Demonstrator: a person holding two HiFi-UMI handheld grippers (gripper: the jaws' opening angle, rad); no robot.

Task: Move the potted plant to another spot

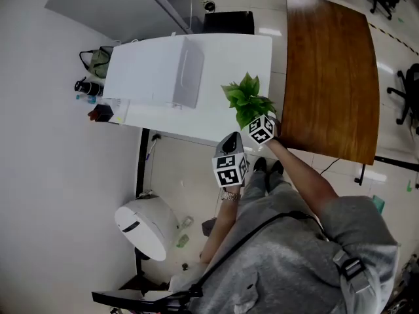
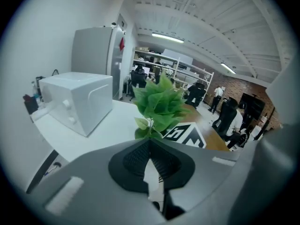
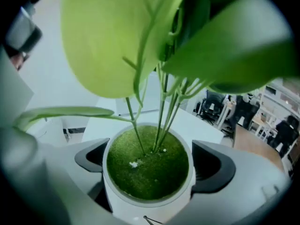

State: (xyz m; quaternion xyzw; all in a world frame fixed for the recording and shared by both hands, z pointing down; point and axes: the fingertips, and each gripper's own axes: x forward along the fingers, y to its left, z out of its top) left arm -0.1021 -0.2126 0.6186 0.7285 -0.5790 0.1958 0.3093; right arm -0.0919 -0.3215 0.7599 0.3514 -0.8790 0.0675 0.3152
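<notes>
The potted plant (image 1: 247, 100) has bright green leaves and a small white pot (image 3: 140, 206) filled with green moss. My right gripper (image 1: 255, 122) is shut on the pot. Its dark pads (image 3: 212, 168) press the pot's sides in the right gripper view (image 3: 147, 170). In the head view the plant sits by the right front corner of the white table (image 1: 242, 54), next to the brown wooden table (image 1: 327, 77). My left gripper (image 1: 232, 141) is just behind it, and its jaws (image 2: 150, 146) are shut with nothing between them. The plant (image 2: 159, 102) stands right in front of it.
A white box-shaped appliance (image 1: 186, 74) stands on the white table, also in the left gripper view (image 2: 79, 102). Small items (image 1: 91, 87) crowd the table's left end. On the floor is a white round bin (image 1: 147, 227). Office chairs (image 1: 406, 97) stand at the right.
</notes>
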